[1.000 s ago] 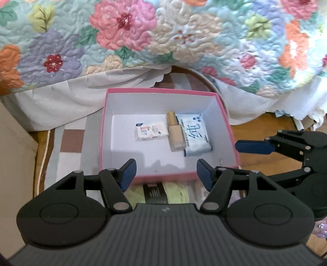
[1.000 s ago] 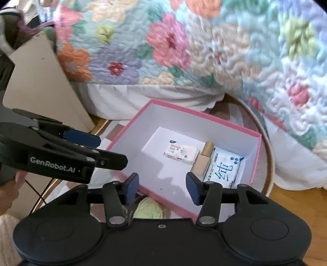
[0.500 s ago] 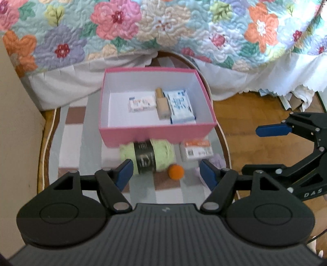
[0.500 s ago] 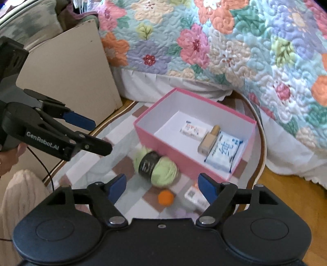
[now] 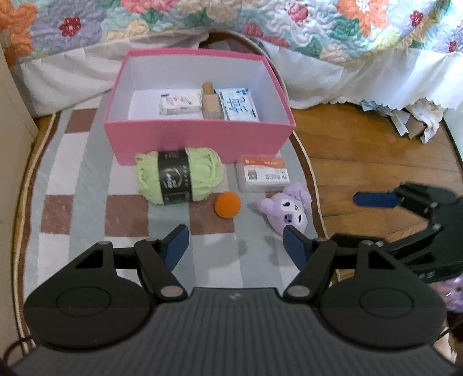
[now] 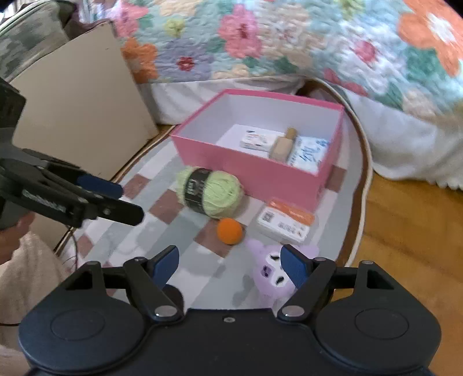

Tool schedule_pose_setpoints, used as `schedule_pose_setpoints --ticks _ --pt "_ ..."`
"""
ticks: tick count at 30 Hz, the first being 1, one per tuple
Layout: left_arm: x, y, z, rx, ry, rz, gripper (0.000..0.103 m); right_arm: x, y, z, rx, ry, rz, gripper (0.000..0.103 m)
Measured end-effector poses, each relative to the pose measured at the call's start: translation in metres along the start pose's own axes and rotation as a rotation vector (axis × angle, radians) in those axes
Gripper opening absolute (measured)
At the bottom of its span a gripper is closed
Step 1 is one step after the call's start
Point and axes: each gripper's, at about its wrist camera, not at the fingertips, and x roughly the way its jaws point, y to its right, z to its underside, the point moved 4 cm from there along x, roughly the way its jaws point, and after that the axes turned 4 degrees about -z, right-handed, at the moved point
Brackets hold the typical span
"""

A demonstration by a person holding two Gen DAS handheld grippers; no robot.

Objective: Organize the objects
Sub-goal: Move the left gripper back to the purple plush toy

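A pink box (image 5: 199, 144) (image 6: 249, 173) stands on a checked rug and holds a white packet (image 5: 180, 104), a tan bottle (image 5: 211, 103) and a blue-white tissue pack (image 5: 238, 104). In front of it lie a green yarn skein (image 5: 178, 177) (image 6: 209, 192), an orange ball (image 5: 227, 204) (image 6: 230, 230), a clear card box (image 5: 262, 173) (image 6: 285, 221) and a purple plush toy (image 5: 285, 210) (image 6: 273, 273). My left gripper (image 5: 235, 247) is open and empty above the rug, short of the ball. My right gripper (image 6: 230, 264) is open and empty; the plush lies by its right finger.
A flowered quilt (image 5: 231, 23) with a white skirt hangs behind the box. A beige board (image 6: 78, 115) stands at the left. Wooden floor (image 5: 376, 150) lies right of the rug, with crumpled paper (image 5: 411, 118) by the bed.
Both grippers have pulled back from the box and stayed open. The yarn, ball, card box and plush have come into view in front of the box.
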Motion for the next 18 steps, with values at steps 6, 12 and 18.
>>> schedule_pose_setpoints --ticks 6,12,18 --pt "0.027 0.010 0.006 0.004 0.006 0.023 0.071 0.037 0.025 0.039 0.074 0.001 0.071 0.081" --pt "0.064 0.023 0.013 -0.036 -0.039 0.074 0.069 0.073 0.041 0.061 0.082 0.001 0.135 0.081" --pt "0.102 0.040 0.014 -0.009 -0.058 0.082 0.071 0.096 0.056 0.070 0.196 0.052 0.134 0.081"
